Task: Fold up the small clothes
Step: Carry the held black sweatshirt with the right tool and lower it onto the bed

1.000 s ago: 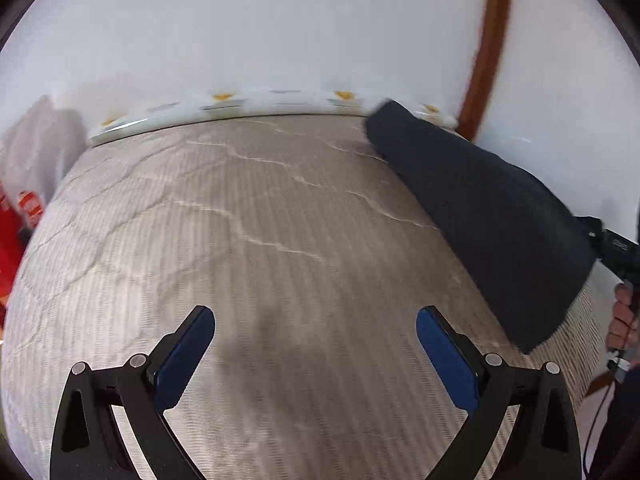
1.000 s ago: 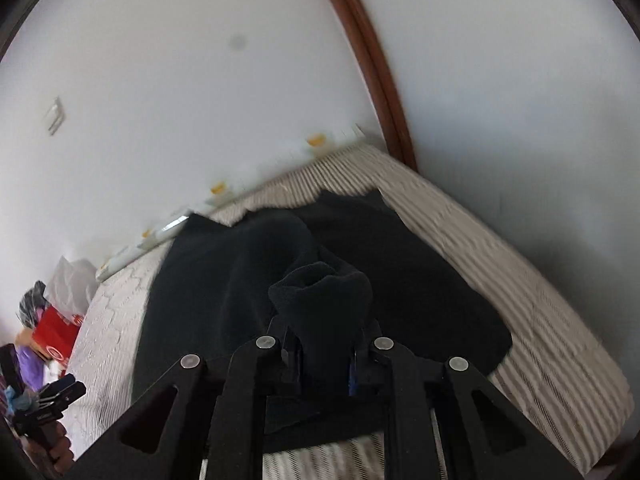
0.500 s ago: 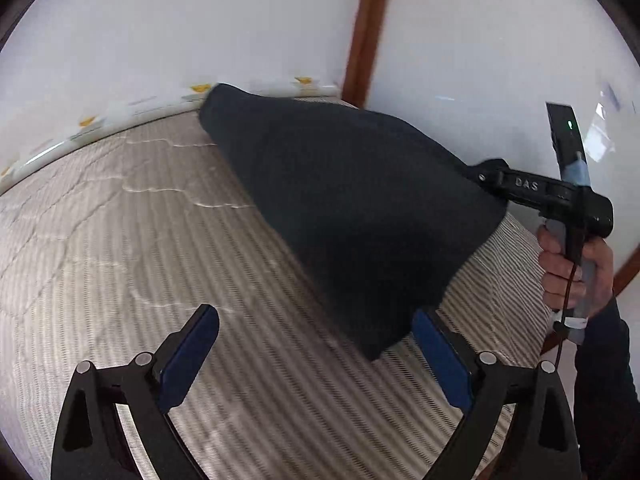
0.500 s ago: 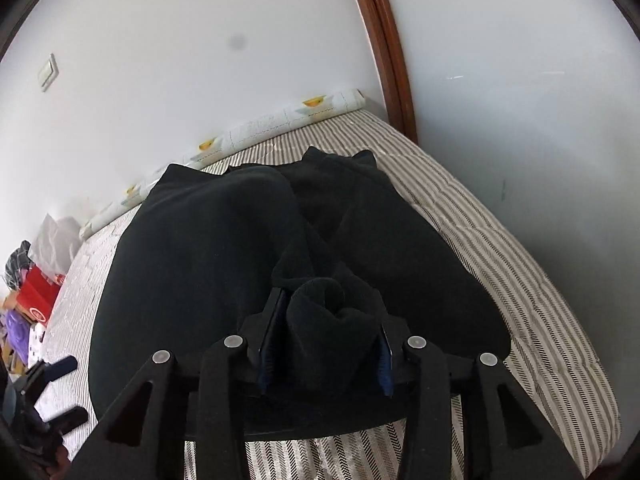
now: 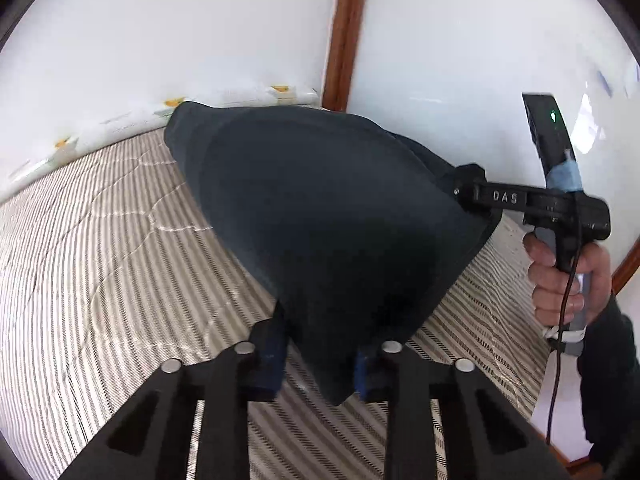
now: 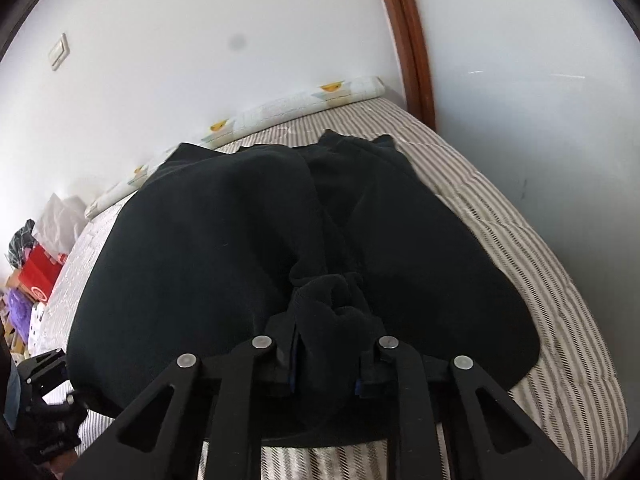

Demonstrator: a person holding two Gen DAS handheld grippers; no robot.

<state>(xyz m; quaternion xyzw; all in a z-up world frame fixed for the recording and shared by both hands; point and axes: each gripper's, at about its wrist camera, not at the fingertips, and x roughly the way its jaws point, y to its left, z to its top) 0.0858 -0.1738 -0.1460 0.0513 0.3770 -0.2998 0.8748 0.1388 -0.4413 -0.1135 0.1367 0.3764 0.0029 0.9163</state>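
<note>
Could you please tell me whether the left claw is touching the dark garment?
Touching. The left wrist view shows the left claw, its jaws closing, with the dark garment's lower corner pinched between the blue pads.

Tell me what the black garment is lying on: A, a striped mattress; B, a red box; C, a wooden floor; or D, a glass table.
A: the black garment is spread over the striped mattress, whose grey and white stripes show around the cloth's edges in both wrist views.
</note>
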